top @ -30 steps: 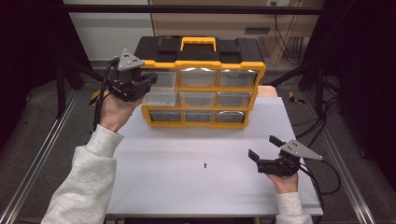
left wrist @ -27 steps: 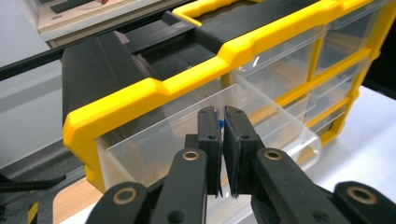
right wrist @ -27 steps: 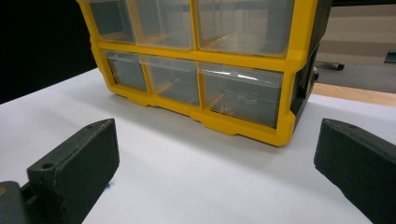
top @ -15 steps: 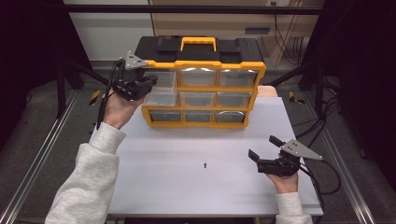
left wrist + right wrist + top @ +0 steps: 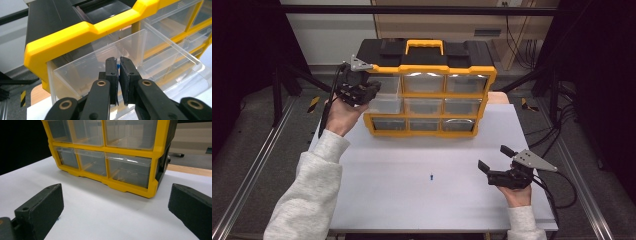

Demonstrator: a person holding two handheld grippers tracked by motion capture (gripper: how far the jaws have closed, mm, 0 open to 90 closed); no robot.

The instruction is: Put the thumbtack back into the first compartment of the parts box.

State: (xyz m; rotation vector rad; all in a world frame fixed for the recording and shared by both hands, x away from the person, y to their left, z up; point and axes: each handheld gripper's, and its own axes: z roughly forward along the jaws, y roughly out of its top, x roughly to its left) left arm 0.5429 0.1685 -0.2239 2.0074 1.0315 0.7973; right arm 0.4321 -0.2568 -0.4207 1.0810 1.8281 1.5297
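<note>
Sticking out of the top-left slot of the yellow-and-black plastic organiser box, a clear plastic drawer is partly pulled from its frame, its open top showing in the left gripper view. Something small and blue is pinched just over that drawer's front lip; what it is I cannot tell, as very little of it shows between the pads. The left tool is nearly closed on it, jaws narrow with a thin slit between them, held at the box's upper left corner by a hand in a pale grey sleeve. In the high view the same left tool sits against the box's left column of drawers.

Below and to the right of the box, the other clear drawers are pushed in flush, in rows of three. The box stands at the far side of the white counter, with its yellow carry handle on top.

Well apart from the box, near the counter's front right corner, the right tool rests low with jaws spread wide and nothing between them. A tiny blue item lies on the counter in front of the box, left of that tool.
</note>
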